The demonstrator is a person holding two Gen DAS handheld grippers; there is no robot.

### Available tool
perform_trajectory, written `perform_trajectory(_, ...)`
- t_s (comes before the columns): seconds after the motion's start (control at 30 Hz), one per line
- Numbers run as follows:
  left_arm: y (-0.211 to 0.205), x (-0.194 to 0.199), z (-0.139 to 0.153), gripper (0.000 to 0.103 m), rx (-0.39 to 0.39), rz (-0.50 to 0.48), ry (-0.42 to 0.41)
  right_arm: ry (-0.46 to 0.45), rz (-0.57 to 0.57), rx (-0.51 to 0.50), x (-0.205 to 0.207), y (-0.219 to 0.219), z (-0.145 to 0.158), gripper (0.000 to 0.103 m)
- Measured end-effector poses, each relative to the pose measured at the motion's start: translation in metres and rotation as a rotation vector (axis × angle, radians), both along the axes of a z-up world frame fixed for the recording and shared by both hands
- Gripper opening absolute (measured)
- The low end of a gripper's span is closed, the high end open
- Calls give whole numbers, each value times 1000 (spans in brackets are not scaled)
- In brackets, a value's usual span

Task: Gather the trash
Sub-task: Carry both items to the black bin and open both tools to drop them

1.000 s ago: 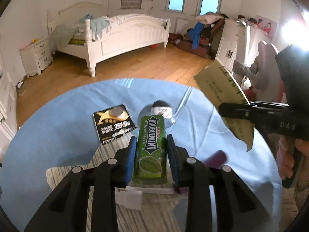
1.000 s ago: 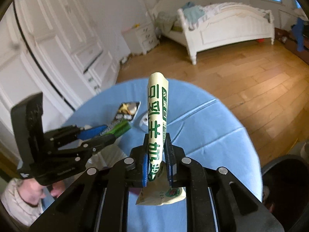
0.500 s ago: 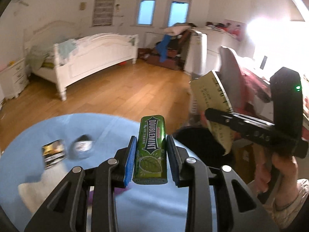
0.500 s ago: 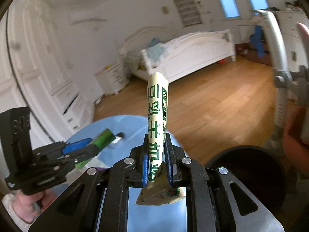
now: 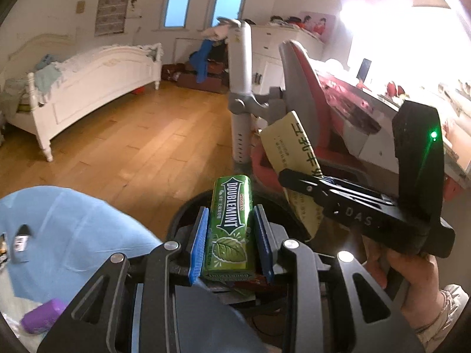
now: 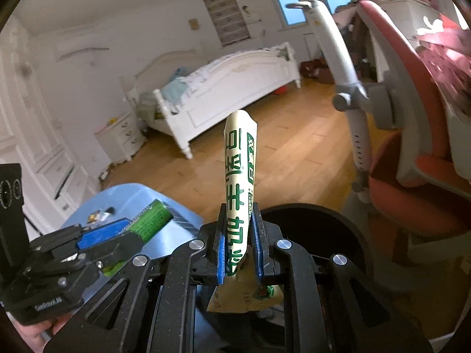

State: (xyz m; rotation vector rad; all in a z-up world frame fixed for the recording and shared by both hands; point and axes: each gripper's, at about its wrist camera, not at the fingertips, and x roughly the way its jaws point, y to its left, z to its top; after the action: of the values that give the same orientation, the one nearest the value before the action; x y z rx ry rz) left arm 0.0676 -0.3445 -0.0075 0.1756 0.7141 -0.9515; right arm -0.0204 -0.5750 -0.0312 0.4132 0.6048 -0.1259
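My left gripper (image 5: 231, 232) is shut on a green Doublemint gum pack (image 5: 231, 223) and holds it over the black trash bin (image 5: 182, 220), which has wrappers inside. My right gripper (image 6: 239, 241) is shut on a cream wrapper with green print (image 6: 239, 176), held upright above the same bin (image 6: 332, 226). In the left wrist view the right gripper (image 5: 297, 179) and its wrapper (image 5: 290, 147) are just right of the gum. In the right wrist view the left gripper (image 6: 117, 235) with the gum (image 6: 153, 217) is at the left.
The round blue-clothed table (image 5: 73, 235) lies to the left, with a purple object (image 5: 44, 314) and small packets (image 5: 20, 239) on it. A red and grey chair (image 6: 412, 147) stands close to the right of the bin. A white bed (image 5: 82, 82) is across the wooden floor.
Both grippers have swung away from the table to the right with their items and now hover over the black bin. Neither has let go.
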Motion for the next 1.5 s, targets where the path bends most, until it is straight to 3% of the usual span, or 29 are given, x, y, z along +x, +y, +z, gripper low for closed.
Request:
perform_trajectory(0.37, -31, 2, -31, 31, 66, -16, 52, 80, -33, 20, 1, -16, -40, 16)
perform_trajectory(1.17, -51, 7, -36, 33, 126, -40, 84, 147, -76, 64, 4, -28, -70, 16)
perform_trajectory(1.27, -52, 7, -34, 34, 117, -32, 74, 153, -98, 62, 3, -30, -69, 40)
perform_trajectory(1.33, -52, 5, -33, 45, 116, -25, 66, 148, -119, 49, -1, -30, -67, 67)
perform_trajectory(1.37, -50, 4, -32, 55, 113, -17, 56, 140, -125, 40, -3, -29, -66, 69)
perform_trajectory(1.4, -49, 3, -31, 58, 107, -13, 49, 139, -123, 34, -4, -28, -65, 69)
perform_trajectory(1.5, -42, 0, -28, 58, 93, -9, 50, 140, -115, 36, -5, -26, -63, 69)
